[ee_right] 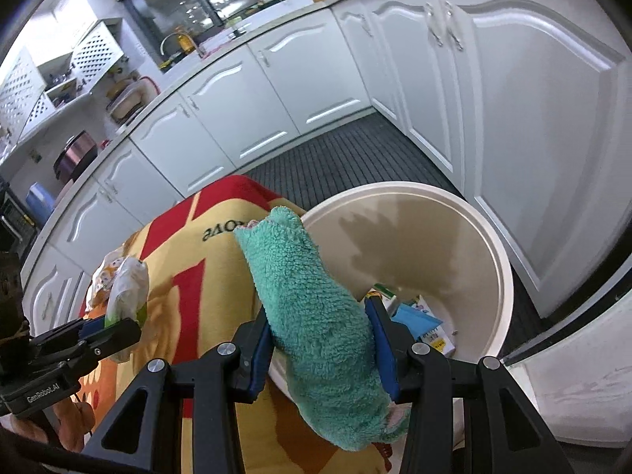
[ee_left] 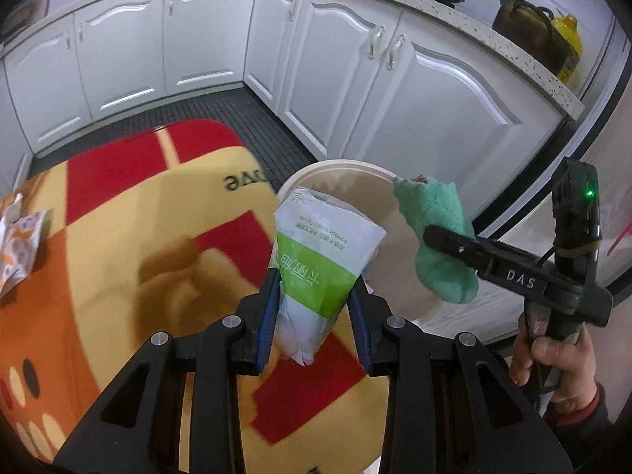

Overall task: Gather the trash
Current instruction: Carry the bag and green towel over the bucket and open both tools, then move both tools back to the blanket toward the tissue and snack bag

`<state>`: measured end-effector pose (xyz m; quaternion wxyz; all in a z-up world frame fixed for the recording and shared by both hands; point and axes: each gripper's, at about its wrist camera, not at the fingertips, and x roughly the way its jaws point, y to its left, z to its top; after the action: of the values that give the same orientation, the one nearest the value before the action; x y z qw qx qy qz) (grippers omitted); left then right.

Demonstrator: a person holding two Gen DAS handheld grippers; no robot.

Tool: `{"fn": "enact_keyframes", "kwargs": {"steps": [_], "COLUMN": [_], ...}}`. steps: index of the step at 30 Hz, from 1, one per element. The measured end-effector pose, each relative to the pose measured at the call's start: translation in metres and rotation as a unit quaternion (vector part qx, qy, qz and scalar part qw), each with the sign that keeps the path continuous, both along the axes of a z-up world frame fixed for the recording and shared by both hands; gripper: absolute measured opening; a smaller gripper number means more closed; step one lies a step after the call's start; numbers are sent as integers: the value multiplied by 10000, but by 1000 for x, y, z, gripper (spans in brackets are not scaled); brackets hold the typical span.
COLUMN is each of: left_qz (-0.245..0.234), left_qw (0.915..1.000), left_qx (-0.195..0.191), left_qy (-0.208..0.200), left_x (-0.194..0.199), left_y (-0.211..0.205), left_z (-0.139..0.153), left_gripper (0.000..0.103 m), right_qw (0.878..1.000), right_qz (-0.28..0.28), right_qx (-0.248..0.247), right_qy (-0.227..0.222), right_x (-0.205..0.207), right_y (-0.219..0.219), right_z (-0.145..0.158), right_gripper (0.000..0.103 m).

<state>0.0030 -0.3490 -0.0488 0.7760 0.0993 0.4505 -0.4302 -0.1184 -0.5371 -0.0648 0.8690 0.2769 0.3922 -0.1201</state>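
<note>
My left gripper (ee_left: 314, 296) is shut on a green-and-white tissue pack (ee_left: 320, 252), held just short of the cream trash bin (ee_left: 339, 170). It also shows in the right wrist view (ee_right: 118, 324) with the pack (ee_right: 128, 288). My right gripper (ee_right: 320, 339) is shut on a fuzzy teal sock (ee_right: 316, 316), held at the near rim of the bin (ee_right: 474, 229). The sock (ee_left: 434, 237) shows over the bin in the left wrist view, held by the right gripper (ee_left: 430, 237). Cartons and wrappers (ee_right: 418, 316) lie inside the bin.
A red, yellow and orange cloth (ee_left: 138, 217) covers the surface beside the bin. A patterned wrapper (ee_left: 17, 241) lies at its left edge. White cabinets (ee_left: 395, 91) surround a dark ribbed floor mat (ee_right: 347, 162). Pots (ee_left: 525, 27) stand on the counter.
</note>
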Motion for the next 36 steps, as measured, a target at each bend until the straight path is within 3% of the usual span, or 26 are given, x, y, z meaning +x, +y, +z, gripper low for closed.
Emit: {"fn": "enact_keyframes", "kwargs": {"steps": [11, 25, 31, 36], "left_qz": [-193, -254, -209, -185], "left_qw": [9997, 9994, 9995, 9997], "left_qx": [132, 233, 196, 172], "left_qy": [27, 37, 131, 68], "left_x": [-1, -3, 1, -1], "left_y": [-42, -61, -61, -58], "left_z": [-12, -25, -28, -24], "left_gripper": [31, 32, 57, 59], "right_qw": [9996, 9984, 9974, 9975], "right_qz": [-244, -471, -644, -626], "right_qx": [79, 157, 114, 71], "right_qy": [111, 275, 295, 330], "right_x": [-5, -8, -9, -10], "right_y": [-18, -31, -32, -30], "right_z": [-10, -25, -22, -20], "right_gripper": [43, 43, 55, 58]}}
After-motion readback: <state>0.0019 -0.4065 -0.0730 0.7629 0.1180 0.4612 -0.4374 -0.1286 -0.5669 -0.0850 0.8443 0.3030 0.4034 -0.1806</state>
